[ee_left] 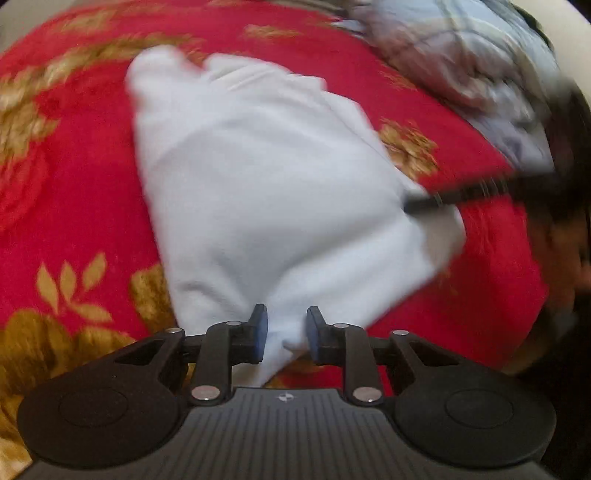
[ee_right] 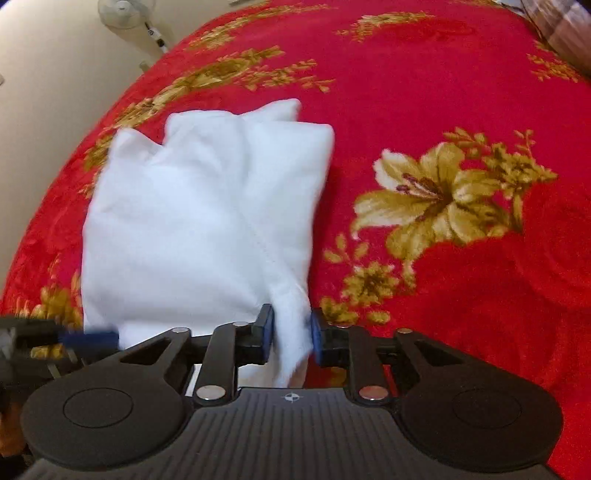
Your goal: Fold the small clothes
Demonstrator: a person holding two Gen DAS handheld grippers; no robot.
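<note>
While we look along the left gripper, we see a white garment lying on a red blanket with gold flowers; its long axis runs away from us toward the blanket's far edge. A near corner of the cloth is pinched between the narrow blue pads. A rumpled pale checked cloth sits at the far right corner, well apart, and the right gripper, blurred, touches the garment's right edge.

From the right wrist, we see the right gripper narrowed on the garment's near right corner, cloth bunched between its pads. The garment lies toward the blanket's left edge. A fan stands beyond that edge, and the left gripper blurs in at the cloth's near left corner
</note>
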